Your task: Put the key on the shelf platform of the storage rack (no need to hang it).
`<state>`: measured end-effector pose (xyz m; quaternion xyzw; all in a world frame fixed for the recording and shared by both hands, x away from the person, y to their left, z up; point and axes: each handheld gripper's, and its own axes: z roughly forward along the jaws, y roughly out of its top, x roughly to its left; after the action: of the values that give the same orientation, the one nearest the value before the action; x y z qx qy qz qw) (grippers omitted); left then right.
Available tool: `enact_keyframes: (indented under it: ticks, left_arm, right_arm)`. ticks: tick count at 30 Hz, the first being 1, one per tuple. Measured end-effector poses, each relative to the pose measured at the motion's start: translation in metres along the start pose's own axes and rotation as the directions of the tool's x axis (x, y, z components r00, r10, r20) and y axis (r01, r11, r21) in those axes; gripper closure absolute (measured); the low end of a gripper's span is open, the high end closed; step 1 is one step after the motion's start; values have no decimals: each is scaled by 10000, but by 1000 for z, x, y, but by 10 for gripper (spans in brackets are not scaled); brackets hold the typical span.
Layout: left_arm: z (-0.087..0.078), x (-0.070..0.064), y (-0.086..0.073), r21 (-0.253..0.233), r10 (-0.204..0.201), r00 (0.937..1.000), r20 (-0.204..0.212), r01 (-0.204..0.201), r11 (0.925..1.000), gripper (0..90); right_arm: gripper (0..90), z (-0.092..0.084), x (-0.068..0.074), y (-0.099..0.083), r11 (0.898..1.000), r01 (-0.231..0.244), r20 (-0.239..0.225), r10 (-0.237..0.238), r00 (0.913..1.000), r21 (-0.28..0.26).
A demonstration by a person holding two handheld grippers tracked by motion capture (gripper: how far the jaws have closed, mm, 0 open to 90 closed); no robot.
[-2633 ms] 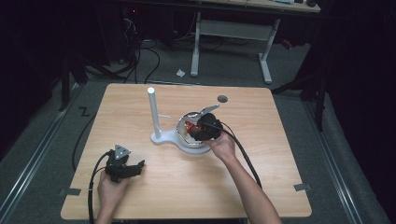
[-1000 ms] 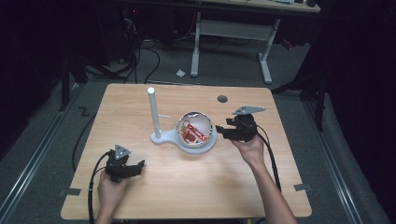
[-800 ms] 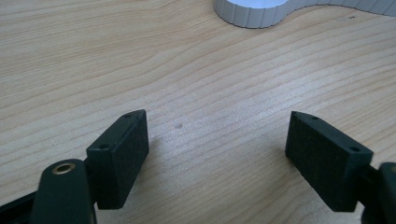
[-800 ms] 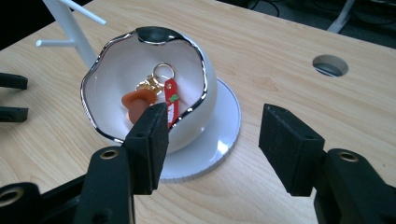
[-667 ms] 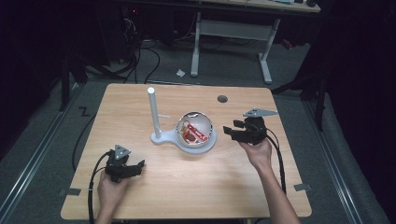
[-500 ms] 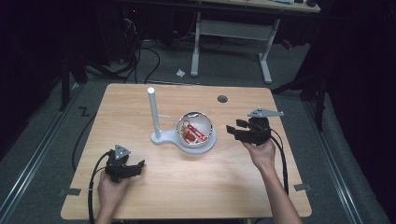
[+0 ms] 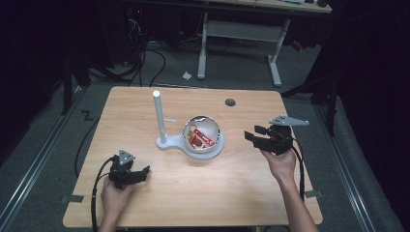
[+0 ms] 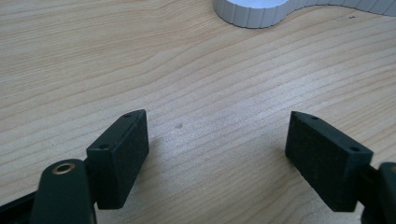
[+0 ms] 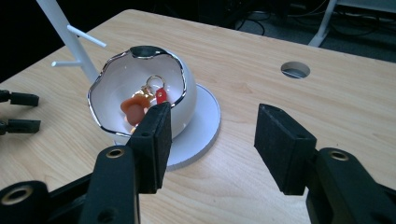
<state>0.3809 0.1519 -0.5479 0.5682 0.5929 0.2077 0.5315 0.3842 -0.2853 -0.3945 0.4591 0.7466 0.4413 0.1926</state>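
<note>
1. Your left gripper (image 7: 138, 172) sits low over the near-left part of the wooden table (image 7: 232, 193), well apart from everything else. Its jaws are spread wide, and in the left gripper view there is only bare wood grain between the pads.

2. Further right, near the middle of the table, stands a white post (image 7: 159, 116) with thin side pegs. It rises from a flat white base (image 7: 167, 144) that widens into a round disc.

3. On that disc sits the white bowl (image 7: 212, 128) with a wavy, shiny rim. It is upright, just beside the post.

4. Inside the bowl lies the red and orange keyring (image 9: 140, 103); in the right gripper view you can see a small metal ring on it and a red tag against the inner wall.

5. Beyond the bowl, toward the far edge, there is a round hole (image 7: 230, 102) in the tabletop.

6. Your right gripper (image 7: 252, 137) is held to the right of the bowl, apart from it, jaws pointing at it. The jaws have just been closing, yet a gap is left between the pads and nothing is between them.
</note>
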Motion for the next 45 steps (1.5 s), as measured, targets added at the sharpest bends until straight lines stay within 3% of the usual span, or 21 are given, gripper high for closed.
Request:
enact_keyframes:
  ticks: [19, 25, 45]
  left_arm:
    - [0, 0, 0, 5, 6, 10000, -1, -6, 10000, 218]
    - [0, 0, 0, 20, 23, 10000, -7, -23, 10000, 218]
    - [0, 0, 0, 3, 5, 10000, -1, -5, 10000, 218]
  right_arm:
    - [474, -35, -13, -31, 9971, -594, 378, 612, 9974, -478]
    - [474, -39, -11, -37, 9956, -734, 187, 746, 9970, -575]
    - [476, -45, -4, -60, 9942, -923, 230, 936, 9953, -549]
